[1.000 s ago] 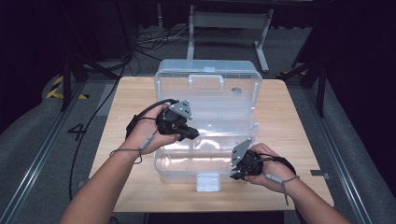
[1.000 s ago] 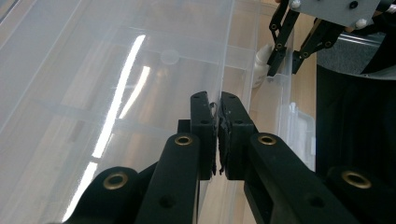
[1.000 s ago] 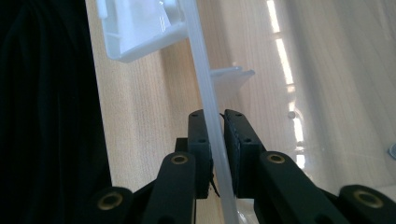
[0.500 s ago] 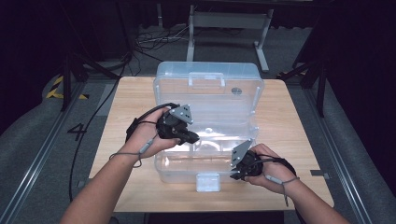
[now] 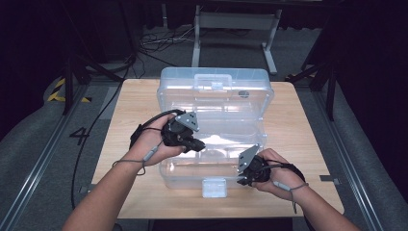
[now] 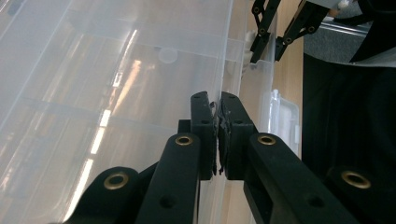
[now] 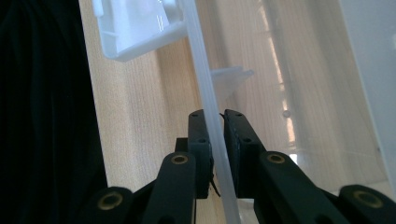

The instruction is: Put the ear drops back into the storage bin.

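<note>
A clear plastic storage box [image 5: 211, 166] sits on the wooden table with its lid [image 5: 216, 94] swung open and standing behind it. My left gripper [image 5: 198, 143] reaches in from the left over the box's middle, shut on a thin clear wall edge [image 6: 224, 70]. The left gripper [image 6: 218, 109] view shows both pads pressed on that edge. My right gripper [image 5: 243, 177] is at the box's front right, and its jaws [image 7: 215, 122] pinch the front rim [image 7: 203, 79]. The white latch [image 7: 135, 28] lies beyond. The right gripper [image 6: 266, 49] shows far off in the left gripper view.
The wooden table [image 5: 134, 110] has bare strips left and right of the box. The white latch [image 5: 214, 186] juts toward the near edge. Cables and a metal stand [image 5: 235, 29] are on the dark floor behind the table.
My left gripper has shifted slightly toward the near side, still shut on the clear edge. The right gripper and the box have stayed put.
</note>
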Available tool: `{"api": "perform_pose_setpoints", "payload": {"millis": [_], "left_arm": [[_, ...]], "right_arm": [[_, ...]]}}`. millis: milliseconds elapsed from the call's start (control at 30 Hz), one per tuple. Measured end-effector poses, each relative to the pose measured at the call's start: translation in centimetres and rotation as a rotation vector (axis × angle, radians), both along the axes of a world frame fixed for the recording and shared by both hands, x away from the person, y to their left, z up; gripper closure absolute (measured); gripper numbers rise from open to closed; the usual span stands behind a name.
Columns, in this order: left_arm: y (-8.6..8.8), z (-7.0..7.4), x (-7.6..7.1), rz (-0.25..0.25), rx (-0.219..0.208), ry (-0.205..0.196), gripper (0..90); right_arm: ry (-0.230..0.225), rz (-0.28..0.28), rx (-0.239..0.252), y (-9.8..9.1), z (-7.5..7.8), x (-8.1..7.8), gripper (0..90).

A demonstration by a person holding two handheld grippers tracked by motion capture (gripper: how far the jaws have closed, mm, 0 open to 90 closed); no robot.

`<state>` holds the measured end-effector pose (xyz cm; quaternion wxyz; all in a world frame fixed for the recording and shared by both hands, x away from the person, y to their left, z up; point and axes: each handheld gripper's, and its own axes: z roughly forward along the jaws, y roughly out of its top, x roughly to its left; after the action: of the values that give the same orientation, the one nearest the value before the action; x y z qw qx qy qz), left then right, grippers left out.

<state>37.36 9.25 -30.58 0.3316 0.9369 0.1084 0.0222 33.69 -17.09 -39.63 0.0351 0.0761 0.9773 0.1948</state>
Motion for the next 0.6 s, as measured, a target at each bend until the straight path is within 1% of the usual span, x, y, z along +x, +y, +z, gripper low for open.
{"api": "perform_pose_setpoints", "payload": {"millis": [133,300,600], "left_arm": [[-0.05,-0.09,-0.14,-0.002,0.006,-0.002,86.0],[-0.02,-0.21,-0.19,-0.006,0.004,0.007,86.1],[-0.06,-0.25,-0.24,-0.008,0.008,0.012,86.1]], "right_arm": [[-0.005,0.000,0.000,0.01,-0.01,-0.03,81.5],[-0.017,-0.004,-0.001,0.09,-0.02,-0.13,81.5],[-0.020,-0.013,-0.003,0.09,0.00,-0.24,81.3]]}}
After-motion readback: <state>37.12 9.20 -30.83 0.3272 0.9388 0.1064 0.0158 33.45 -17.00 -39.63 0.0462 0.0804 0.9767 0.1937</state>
